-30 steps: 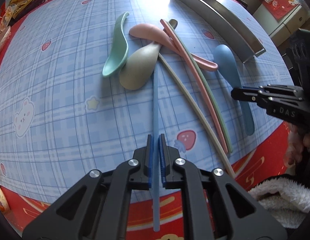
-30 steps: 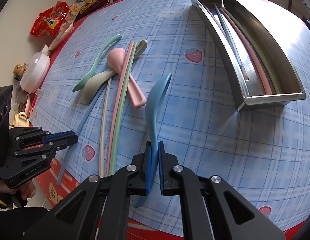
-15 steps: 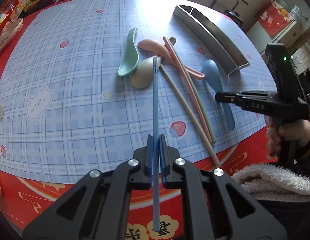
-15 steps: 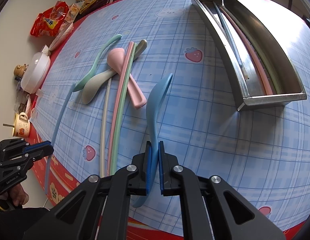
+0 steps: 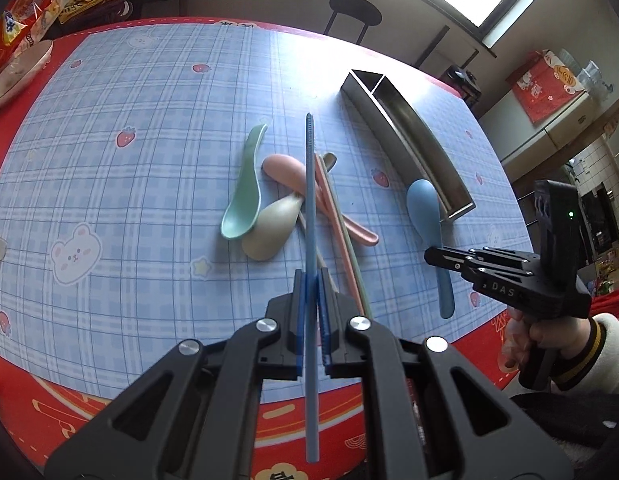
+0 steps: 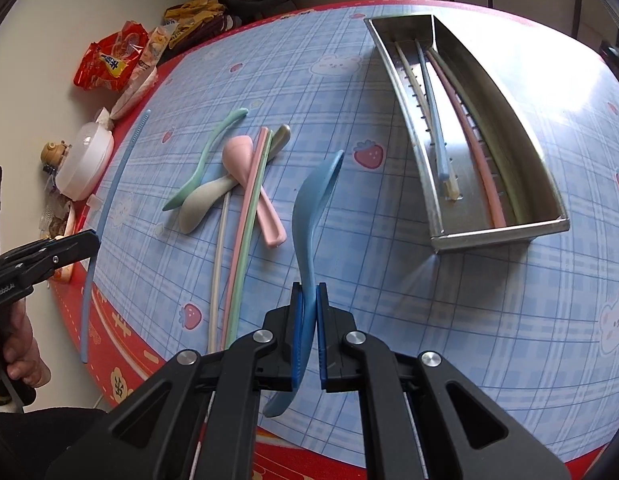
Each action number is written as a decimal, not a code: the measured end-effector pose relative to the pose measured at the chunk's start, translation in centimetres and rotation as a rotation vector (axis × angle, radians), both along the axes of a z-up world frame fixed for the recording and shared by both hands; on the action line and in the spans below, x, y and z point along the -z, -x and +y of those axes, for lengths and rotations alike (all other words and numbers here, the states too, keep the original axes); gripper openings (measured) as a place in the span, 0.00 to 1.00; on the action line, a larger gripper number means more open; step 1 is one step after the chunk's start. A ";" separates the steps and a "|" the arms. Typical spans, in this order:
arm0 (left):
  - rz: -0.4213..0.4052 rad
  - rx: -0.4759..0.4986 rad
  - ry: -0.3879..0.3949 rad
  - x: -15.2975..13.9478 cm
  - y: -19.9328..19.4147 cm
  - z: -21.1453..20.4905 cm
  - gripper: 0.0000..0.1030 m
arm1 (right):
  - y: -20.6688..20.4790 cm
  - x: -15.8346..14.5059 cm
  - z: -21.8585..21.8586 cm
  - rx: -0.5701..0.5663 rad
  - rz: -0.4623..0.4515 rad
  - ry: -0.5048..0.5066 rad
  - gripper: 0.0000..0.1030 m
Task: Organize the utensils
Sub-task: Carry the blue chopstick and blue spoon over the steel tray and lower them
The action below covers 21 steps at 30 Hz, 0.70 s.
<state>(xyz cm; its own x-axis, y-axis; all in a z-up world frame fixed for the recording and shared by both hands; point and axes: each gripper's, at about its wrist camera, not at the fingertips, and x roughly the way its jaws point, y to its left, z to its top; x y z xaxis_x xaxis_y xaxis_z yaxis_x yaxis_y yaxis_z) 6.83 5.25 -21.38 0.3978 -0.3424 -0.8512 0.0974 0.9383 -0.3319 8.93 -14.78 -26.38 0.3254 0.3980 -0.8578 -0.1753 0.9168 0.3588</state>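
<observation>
Both tools are loaded above the tabletop (image 5: 157, 128): the left tool (image 5: 311, 312) clamps a blue chopstick (image 5: 310, 208), the right tool (image 6: 308, 332) a blue spoon (image 6: 313, 208), likely bound for the steel tray (image 6: 505, 236) already holding chopsticks, while other utensils lie heaped nearby

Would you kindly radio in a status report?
Left hand-held gripper shut on blue plastic chopstick. Right hand-held gripper shut on blue plastic spoon. Metal tray ahead, path clear.
</observation>
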 end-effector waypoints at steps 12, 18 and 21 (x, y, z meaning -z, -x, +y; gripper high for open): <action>0.043 0.014 0.116 -0.8 -7.9 -5.4 0.10 | -5.3 -2.6 -6.6 -0.018 -0.076 0.124 0.06; 0.110 -0.030 0.213 0.5 -14.1 -9.7 0.10 | -8.9 -2.3 -8.5 -0.079 -0.080 0.207 0.06; 0.152 -0.058 0.249 1.6 -16.8 -11.9 0.10 | -10.1 -1.9 -9.3 -0.082 -0.070 0.220 0.06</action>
